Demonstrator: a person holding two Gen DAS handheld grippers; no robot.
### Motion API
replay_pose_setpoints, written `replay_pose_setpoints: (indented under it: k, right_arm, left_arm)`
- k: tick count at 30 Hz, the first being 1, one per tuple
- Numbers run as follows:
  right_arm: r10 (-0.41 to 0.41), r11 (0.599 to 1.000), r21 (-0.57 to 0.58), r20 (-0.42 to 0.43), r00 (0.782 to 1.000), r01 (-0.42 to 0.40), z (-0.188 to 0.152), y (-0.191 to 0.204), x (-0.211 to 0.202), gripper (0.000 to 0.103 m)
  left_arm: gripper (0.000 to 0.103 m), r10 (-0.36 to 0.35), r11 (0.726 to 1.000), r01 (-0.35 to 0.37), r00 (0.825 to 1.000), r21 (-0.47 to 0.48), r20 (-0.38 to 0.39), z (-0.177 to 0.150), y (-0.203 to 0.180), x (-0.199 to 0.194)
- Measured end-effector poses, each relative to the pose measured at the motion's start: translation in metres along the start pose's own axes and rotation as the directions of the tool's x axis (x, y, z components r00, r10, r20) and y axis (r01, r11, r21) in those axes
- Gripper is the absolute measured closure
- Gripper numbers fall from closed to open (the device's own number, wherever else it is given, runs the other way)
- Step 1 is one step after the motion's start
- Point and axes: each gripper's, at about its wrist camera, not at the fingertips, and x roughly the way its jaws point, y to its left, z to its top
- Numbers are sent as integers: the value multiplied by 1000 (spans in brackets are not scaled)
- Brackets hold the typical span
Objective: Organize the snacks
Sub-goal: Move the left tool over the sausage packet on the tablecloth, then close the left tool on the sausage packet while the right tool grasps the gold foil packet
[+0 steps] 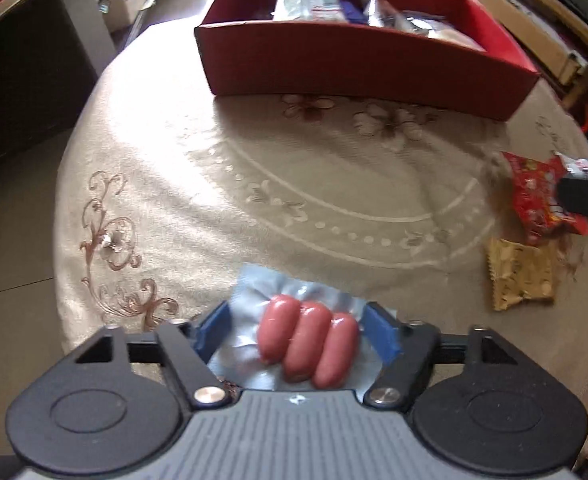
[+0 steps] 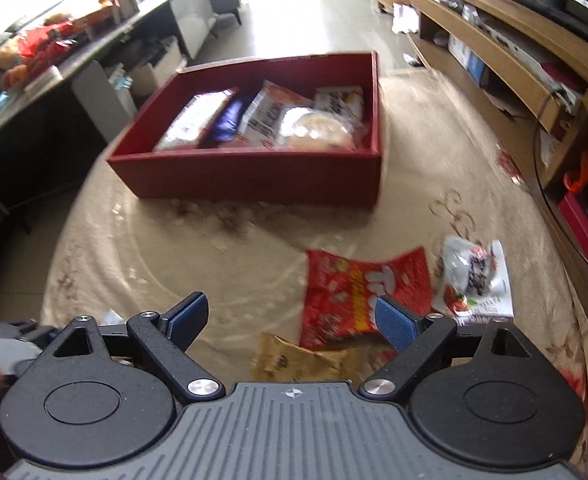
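A clear vacuum pack of three pink sausages (image 1: 306, 344) sits between the blue pads of my left gripper (image 1: 294, 328), which press on its wrap from both sides, low over the beige tablecloth. The red box (image 1: 358, 64) at the far side holds several wrapped snacks. My right gripper (image 2: 294, 320) stands open and empty above a red snack packet (image 2: 354, 292) and a gold packet (image 2: 298, 360). A white packet (image 2: 474, 276) lies just to the right of them. The left wrist view shows the red packet (image 1: 534, 196) and gold packet (image 1: 520, 272) at the right.
The round table carries an embroidered beige cloth (image 1: 254, 168), with its edge curving close on the left. A dark counter (image 2: 54, 80) with clutter stands left of the table, and a wooden shelf unit (image 2: 494, 52) runs along the right.
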Motion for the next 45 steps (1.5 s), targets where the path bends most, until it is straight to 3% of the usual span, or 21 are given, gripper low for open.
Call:
replay_pose_setpoints:
  k: [2, 5, 9, 15, 18, 22, 30, 34, 39, 45]
  right_arm:
    - [-10, 1000, 4, -17, 1000, 10, -5, -3, 3, 9]
    - [-13, 1000, 18, -32, 999, 14, -11, -5, 4, 9]
    - [-1, 999, 39, -25, 1000, 2, -18, -6, -2, 9]
    - [22, 998, 61, -25, 999, -21, -24, -6, -5, 9]
    - [20, 998, 52, -36, 999, -18, -24, -5, -2, 9]
    - [14, 999, 42, -35, 999, -13, -26, -6, -2, 9]
    - [-31, 998, 55, -71, 997, 35, -31, -18, 6, 9]
    - [-7, 997, 75, -101, 995, 15, -33, -18, 15, 9]
    - [-38, 998, 37, -162, 986, 44, -34, -3, 40, 9]
    - [-86, 996, -30, -166, 982, 82, -34, 12, 57, 7]
  left_arm:
    - [52, -17, 1000, 16, 1000, 15, 11, -1, 1, -6]
    - [53, -31, 996, 30, 999, 84, 11, -2, -3, -8]
    - [31, -71, 991, 72, 997, 110, -15, -4, -9, -8]
    - [18, -67, 978, 73, 997, 194, -36, -6, -18, -3]
    - [18, -8, 977, 12, 1000, 212, -23, -11, -19, 5]
    - [41, -47, 983, 47, 999, 180, -7, -11, -13, -6]
    - [55, -98, 993, 97, 995, 74, 6, -5, 9, -16]
    - [69, -149, 987, 147, 988, 64, 29, -1, 11, -28]
    - [65, -153, 983, 151, 988, 108, 11, -2, 5, -23]
    - [53, -187, 981, 188, 982, 54, -14, 2, 12, -20]
